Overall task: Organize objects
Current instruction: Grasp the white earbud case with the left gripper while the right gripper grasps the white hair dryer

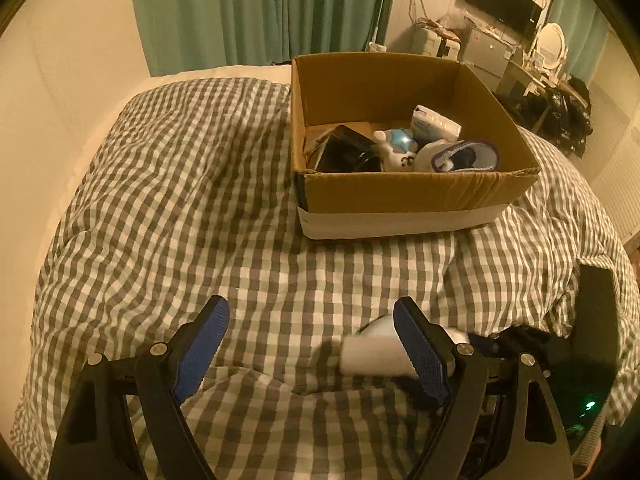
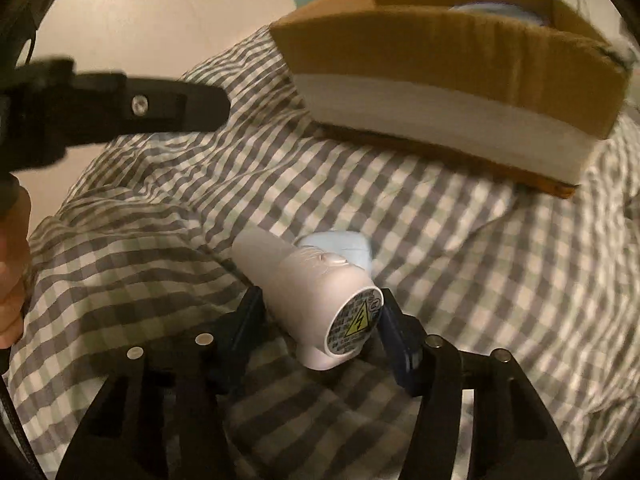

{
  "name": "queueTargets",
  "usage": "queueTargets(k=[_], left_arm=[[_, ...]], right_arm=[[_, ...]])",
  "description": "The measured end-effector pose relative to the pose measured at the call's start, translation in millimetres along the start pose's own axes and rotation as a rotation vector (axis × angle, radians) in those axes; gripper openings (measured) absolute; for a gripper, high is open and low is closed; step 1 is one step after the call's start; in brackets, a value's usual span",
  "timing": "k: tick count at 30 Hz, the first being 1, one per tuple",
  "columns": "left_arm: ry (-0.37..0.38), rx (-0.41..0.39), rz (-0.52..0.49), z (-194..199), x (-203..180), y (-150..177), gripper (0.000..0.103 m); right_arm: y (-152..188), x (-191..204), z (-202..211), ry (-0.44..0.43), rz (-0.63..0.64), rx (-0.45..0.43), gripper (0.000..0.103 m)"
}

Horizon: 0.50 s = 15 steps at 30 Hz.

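Gripping a smooth white cylindrical device (image 2: 308,300) by its round labelled end, the right gripper (image 2: 320,332) is closed on it just above the wrinkled checked bed cover (image 2: 440,240). The left gripper (image 1: 312,344) stands wide and holds nothing, with bare cloth ahead. At 1 o'clock, farther, sits the open cardboard box (image 1: 400,196), partly filled, with straight edges.

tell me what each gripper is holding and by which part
The right gripper clamps the white hair dryer across its barrel, near the labelled rear end. The left gripper is open, holding nothing.
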<state>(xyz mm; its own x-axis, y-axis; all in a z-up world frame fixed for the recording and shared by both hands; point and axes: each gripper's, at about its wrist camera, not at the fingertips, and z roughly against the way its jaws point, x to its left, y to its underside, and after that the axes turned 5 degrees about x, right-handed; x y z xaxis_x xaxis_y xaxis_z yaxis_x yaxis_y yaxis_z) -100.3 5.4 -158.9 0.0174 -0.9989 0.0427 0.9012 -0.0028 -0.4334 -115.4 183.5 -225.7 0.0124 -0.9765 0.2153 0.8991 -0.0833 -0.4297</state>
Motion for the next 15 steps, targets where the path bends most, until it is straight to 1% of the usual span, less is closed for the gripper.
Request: queueTargets(k=[4,7,9,11,14,15], left_arm=[[0.003,0.027,-0.004,-5.5,-8.3,-0.7,0.087],[-0.002,0.068,-0.011,-15.5,-18.8,0.4,0.087],[-0.009,0.128,-0.016,-29.5,-28.1,1.9,0.087],[-0.001,0.182,-0.017,-43.3,-34.8,3.2,0.087],[-0.01,0.273,-0.015,-71.3,-44.5,6.9,0.087],[-0.006,0.291,-0.009,-77.4,-45.9,7.4,0.087]], right_arm=[[2.9,-20.0,22.6,0.125,-0.04,-0.04,0.055],[7.1,-36.1,38.3,0.222,-0.084,-0.065,0.055],[9.9,-45.7,50.3,0.297,-0.1,-0.091,0.055],[10.0,-54.5,60.3,0.353,-0.122,-0.118,0.055],[11.4,-69.3,74.8,0.404,-0.155,-0.15,0.055],[12.9,-71.0,76.6,0.414,-0.161,-0.16,0.055]])
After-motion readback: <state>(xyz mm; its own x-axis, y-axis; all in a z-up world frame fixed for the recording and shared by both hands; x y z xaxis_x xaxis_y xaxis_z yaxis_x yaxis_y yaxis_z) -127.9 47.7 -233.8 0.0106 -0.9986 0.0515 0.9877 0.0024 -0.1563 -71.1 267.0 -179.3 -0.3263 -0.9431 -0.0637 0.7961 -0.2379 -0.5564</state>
